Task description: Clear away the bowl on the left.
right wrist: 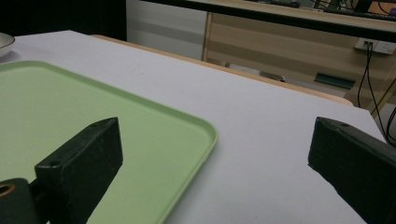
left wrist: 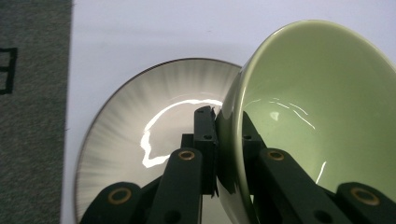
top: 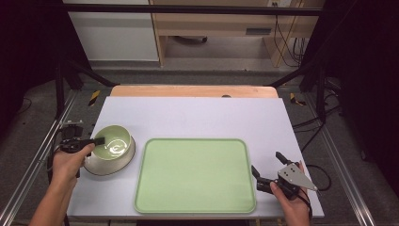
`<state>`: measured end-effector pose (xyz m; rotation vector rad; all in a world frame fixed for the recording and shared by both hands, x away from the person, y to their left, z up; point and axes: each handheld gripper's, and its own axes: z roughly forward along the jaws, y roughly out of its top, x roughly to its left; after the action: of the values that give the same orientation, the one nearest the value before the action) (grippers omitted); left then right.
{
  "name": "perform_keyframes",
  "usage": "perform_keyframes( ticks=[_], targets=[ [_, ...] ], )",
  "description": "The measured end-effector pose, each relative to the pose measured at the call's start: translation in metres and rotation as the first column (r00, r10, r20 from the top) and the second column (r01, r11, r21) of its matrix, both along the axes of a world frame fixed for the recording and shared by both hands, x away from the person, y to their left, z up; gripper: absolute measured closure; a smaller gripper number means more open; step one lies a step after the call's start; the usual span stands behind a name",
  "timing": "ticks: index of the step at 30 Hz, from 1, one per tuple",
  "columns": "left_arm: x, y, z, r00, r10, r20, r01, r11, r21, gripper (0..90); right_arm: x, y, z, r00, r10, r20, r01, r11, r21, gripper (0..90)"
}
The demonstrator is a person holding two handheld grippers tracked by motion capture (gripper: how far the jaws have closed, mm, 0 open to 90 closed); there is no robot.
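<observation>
Item 1. Green bowl (top: 113, 141): glazed, light green, at the left of the table (top: 197, 115). It is tilted, its far side over the plate, its near rim pinched by the left tongs (left wrist: 229, 140).

Item 2. Plate (left wrist: 140, 135): shallow, grey-white with a dark edge and streaked rim, directly under the bowl. Whether the bowl's foot touches it cannot be told.

Item 3. Left tongs: closed tight on the bowl's rim, one jaw outside the wall, one inside, seen plainly in the left gripper view.

Item 4. Right tongs (top: 269, 168): jaws wide apart, holding nothing, low over the table just beside the tray's right edge.

Item 5. Tray (top: 195, 174): pale green, rounded corners, bare, lying in the middle of the table between the two hands.

Risks, as judged:
- The grip is on a thin, glossy rim at one side only; the bowl's weight hangs off the jaws and may make it pivot or slip out.
- A slip here would drop the bowl onto the plate, with chipping likely to either piece.
- A dragging foot could shift the plate toward the table's left edge.
- A quick swing toward the tray could knock the bowl on the tray's raised lip.
</observation>
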<state>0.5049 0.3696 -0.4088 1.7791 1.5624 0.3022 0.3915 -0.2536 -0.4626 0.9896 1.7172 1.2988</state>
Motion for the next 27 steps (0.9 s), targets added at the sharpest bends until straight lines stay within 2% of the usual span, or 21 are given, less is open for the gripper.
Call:
perform_keyframes(
  ticks=[6,12,13,17,27],
  targets=[
    [0.003,-0.022,0.007,0.9978,-0.067,0.003,0.067,0.9976,-0.015,83.3,0.000,0.000,0.001,0.9998,0.014,0.011,-0.014,0.9999,0.008,3.1],
    [0.003,-0.038,0.011,0.9944,-0.106,0.004,0.106,0.9941,-0.021,83.3,-0.001,0.001,0.002,0.9991,0.025,0.033,-0.025,0.9996,0.011,3.1],
    [0.004,-0.044,0.012,0.9923,-0.124,0.004,0.124,0.9920,-0.022,83.3,-0.002,0.000,0.003,0.9984,0.027,0.049,-0.028,0.9995,0.017,3.1],
    [0.004,-0.057,0.014,0.9874,-0.158,0.003,0.158,0.9871,-0.026,83.3,-0.002,-0.002,0.004,0.9974,0.027,0.066,-0.029,0.9991,0.032,3.2],
    [0.005,-0.087,0.017,0.9734,-0.229,0.005,0.229,0.9732,-0.020,83.3,-0.002,-0.005,0.005,0.9979,0.014,0.063,-0.017,0.9990,0.042,3.3]
  ],
)
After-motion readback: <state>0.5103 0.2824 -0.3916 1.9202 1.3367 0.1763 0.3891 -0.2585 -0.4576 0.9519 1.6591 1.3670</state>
